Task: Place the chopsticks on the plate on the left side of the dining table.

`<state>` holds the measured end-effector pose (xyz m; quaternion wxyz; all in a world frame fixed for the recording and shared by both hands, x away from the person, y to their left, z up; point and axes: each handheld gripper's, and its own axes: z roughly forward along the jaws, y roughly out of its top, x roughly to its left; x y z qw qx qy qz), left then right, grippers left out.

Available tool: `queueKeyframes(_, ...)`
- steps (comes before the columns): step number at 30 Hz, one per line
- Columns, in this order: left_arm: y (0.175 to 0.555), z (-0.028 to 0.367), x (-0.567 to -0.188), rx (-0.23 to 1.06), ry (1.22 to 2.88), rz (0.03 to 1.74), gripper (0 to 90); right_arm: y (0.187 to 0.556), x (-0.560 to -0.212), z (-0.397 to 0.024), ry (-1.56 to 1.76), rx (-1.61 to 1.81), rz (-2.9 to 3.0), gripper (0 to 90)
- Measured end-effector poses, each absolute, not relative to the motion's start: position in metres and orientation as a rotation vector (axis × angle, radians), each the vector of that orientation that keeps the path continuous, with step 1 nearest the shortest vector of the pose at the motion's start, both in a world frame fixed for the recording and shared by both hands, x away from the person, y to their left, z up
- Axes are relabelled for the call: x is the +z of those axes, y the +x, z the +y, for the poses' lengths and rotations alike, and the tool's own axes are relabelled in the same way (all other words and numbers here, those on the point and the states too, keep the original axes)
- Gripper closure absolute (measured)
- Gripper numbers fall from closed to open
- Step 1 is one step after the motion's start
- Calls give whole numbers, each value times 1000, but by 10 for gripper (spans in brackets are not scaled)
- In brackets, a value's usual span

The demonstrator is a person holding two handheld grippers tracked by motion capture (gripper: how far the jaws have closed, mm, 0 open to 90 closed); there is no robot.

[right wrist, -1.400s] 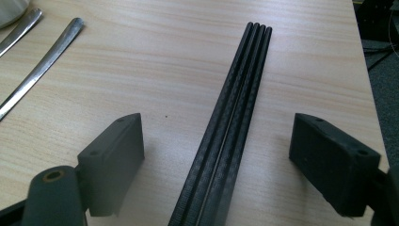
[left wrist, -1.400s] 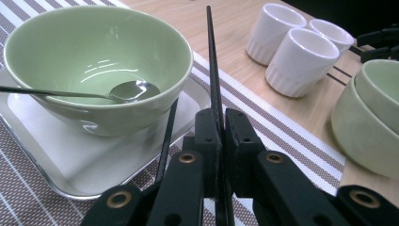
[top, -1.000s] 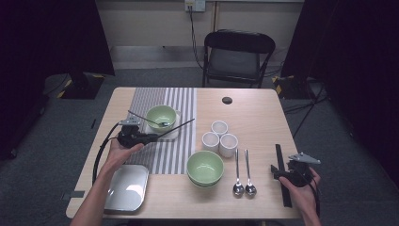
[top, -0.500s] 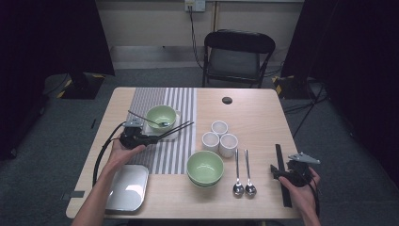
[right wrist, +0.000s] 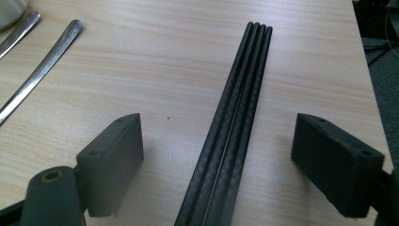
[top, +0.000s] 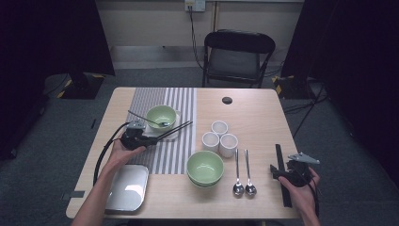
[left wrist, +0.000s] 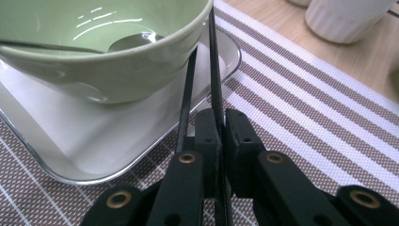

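Left claw point(top: 149, 141) is clamping a pair of black chopsticks point(top: 175, 129), tips pointing toward 2 o'clock beside the green bowl point(top: 161, 117). Right claw point(right wrist: 216, 157) is sitting wide apart over more chopsticks point(right wrist: 230, 127) lying on the worktop point(top: 254, 113).

You find no legible text, label, brand, number or sign on any item in these views.
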<state>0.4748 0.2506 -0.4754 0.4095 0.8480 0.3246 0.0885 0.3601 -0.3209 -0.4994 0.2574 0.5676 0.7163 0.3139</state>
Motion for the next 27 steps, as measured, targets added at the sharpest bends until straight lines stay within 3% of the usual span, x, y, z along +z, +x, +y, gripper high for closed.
queueKeyframes(27, 477, 245, -478, 258, 2140, 825, 839, 360, -499, -321, 1539, 850, 1941, 164)
